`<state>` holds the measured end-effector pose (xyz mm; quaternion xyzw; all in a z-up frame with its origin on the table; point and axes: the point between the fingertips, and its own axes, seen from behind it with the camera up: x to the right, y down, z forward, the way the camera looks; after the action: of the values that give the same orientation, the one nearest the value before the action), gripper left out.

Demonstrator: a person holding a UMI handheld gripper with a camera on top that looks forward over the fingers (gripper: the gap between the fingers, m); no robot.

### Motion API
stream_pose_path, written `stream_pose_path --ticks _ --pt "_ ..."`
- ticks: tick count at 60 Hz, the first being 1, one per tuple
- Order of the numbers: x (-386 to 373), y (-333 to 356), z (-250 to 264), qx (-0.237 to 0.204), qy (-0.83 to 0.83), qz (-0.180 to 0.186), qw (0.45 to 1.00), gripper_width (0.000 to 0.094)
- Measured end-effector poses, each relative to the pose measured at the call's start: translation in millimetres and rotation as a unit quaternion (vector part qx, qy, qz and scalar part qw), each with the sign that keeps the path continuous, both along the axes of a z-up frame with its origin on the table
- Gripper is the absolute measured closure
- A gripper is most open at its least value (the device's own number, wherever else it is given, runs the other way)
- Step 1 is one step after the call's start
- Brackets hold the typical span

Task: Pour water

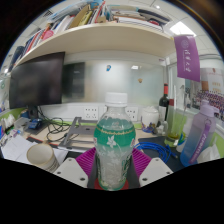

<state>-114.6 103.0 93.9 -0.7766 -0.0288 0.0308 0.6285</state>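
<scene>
Gripper view, the tongs: the two fingers rise from below, each with a pink pad on its inner face. They stand at the left and the right of the bottle, and both pads seem to press on its lower body. I judge the tongs clenched on the bottle.

Gripper view, the bottle: a clear plastic bottle with a white cap and greenish water that reaches high up its body. It is between the fingers, directly ahead of the camera.

Gripper view, the axis of the bottle: upright, with the cap on top. It runs across the line of the fingers, so a roll of the hand would tilt the neck to one side.

Gripper view, the cap: it seems closed, so I judge that no pouring has begun.

Gripper view, the cup: a pale cup on the table, left of the bottle and near the left finger. It may be the vessel for the water, but I cannot tell this surely.

Gripper view, behind the bottle: a dark monitor to the left, a shelf with books above, and cables on the table toward its far edge.
</scene>
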Motion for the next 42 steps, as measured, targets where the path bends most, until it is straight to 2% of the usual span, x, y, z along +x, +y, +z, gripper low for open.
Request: stream_pose_path --ticks 5,11,13,22,30,42 --pt "-1.8 -1.4 -8.8 -0.021 -0.004 0.007 1.0 0.0343" --pt "2.4 -15.4 -10.8 -0.029 -0.034 0.009 0.999 0.0111" --pt "4.4 -22.7 -10.8 -0.033 -0.043 0.005 0.998 0.0073" --pt "-1.4 -73.2 6.7 -0.058 -0.035 -0.02 0.998 0.0076" --pt "-41.0 -111.6 47.9 -0.065 -0.008 -0.036 0.997 0.0088" --pt "-111.5 -153.4 125.6 -0.031 0.011 -0.045 0.998 0.0079"
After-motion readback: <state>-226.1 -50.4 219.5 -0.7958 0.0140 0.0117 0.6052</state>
